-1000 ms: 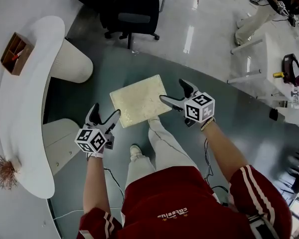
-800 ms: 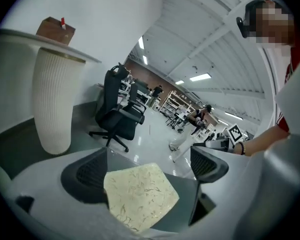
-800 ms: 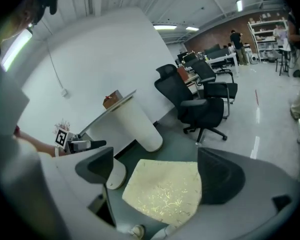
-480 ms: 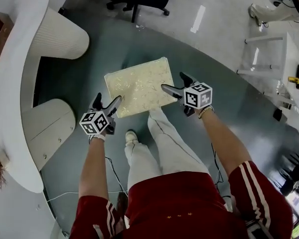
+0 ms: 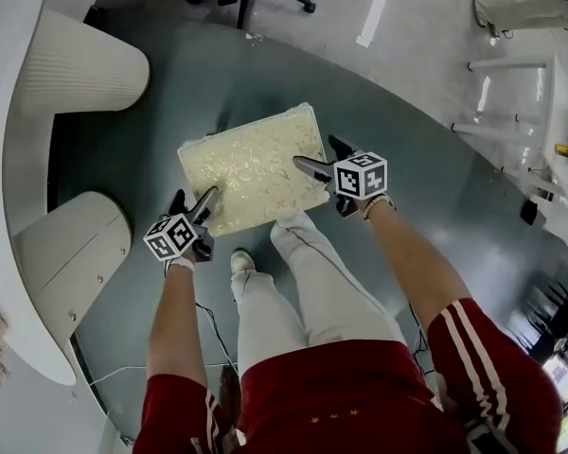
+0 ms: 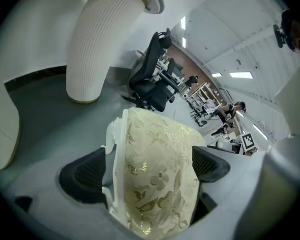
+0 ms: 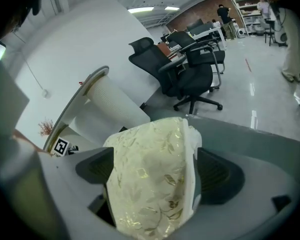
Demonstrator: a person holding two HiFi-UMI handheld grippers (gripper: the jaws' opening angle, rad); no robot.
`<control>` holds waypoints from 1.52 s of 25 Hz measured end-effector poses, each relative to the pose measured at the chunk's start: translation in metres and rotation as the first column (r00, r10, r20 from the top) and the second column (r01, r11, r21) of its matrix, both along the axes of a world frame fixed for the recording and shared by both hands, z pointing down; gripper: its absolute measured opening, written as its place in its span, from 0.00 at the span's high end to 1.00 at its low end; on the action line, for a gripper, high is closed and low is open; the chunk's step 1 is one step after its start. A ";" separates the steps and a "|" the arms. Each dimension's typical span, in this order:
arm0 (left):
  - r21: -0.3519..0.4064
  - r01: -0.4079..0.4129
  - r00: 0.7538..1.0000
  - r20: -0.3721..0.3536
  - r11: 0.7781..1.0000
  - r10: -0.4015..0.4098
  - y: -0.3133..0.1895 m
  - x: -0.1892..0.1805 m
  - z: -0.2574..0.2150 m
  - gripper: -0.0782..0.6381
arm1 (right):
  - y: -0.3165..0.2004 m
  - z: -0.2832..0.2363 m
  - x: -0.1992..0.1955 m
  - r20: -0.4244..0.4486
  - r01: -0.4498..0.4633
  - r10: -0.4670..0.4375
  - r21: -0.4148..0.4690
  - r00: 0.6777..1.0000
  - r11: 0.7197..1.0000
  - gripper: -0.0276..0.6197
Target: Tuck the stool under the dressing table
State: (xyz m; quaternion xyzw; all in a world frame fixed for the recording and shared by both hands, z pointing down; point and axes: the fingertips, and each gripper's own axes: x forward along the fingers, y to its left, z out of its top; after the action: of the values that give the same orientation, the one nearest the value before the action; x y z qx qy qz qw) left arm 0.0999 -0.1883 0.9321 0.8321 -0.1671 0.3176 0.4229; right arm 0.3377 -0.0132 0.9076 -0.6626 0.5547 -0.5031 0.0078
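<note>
From the head view, your left claw sits at the near left corner of the stool and your right claw at its near right corner, each straddling the edge of the cream floral cushion. The stool stands on the grey floor just ahead of both claws, out in the open. The dressing table curves along well off to the left of your left claw, with its ribbed pedestal ahead and to the left and its drawer unit on that claw's left side; neither touches the stool. Your legs are right behind the stool, between the two claws. In the left gripper view, the left claw's jaws have just been opening and stand wide apart, with the stool's cushion corner and white rim filling the gap between them. The black pads lie close on either side without visibly squeezing it. Beyond this claw rises the ribbed pedestal, with a black office chair further off. In the right gripper view, the right claw is likewise spread wide, with the cushion corner between its pads, close to both, with no pinch showing. The dressing table stands ahead and to the left of this claw, apart from the stool.
</note>
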 end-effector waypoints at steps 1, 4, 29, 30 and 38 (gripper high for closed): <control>-0.012 0.014 1.000 -0.007 1.000 -0.014 -0.001 0.001 0.007 0.13 | 0.000 0.011 0.000 0.010 -0.003 0.003 -0.006 1.000 1.000 0.17; -0.051 0.030 0.999 -0.044 0.998 -0.032 0.000 0.010 0.021 0.13 | 0.000 0.032 0.004 0.044 -0.039 0.039 -0.016 0.998 0.999 0.18; -0.089 0.143 0.988 -0.045 0.986 -0.148 0.015 0.003 0.005 0.22 | -0.022 0.025 -0.010 0.156 0.023 -0.016 -0.048 0.988 0.999 0.22; -0.092 0.155 0.986 -0.043 0.984 -0.159 0.017 0.001 -0.004 0.22 | -0.023 0.016 -0.011 0.157 0.036 -0.027 -0.051 0.987 0.998 0.23; -0.063 0.245 0.969 -0.029 0.968 -0.247 0.037 -0.020 -0.119 0.22 | -0.025 -0.094 -0.020 0.171 0.137 -0.130 -0.025 0.977 0.990 0.23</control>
State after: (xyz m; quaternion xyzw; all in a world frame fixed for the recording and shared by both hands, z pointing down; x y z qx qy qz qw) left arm 0.0799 -0.1512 0.8135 0.7979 -0.2517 0.2521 0.4863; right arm 0.3182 -0.0382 0.8134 -0.5789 0.5860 -0.5670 0.0087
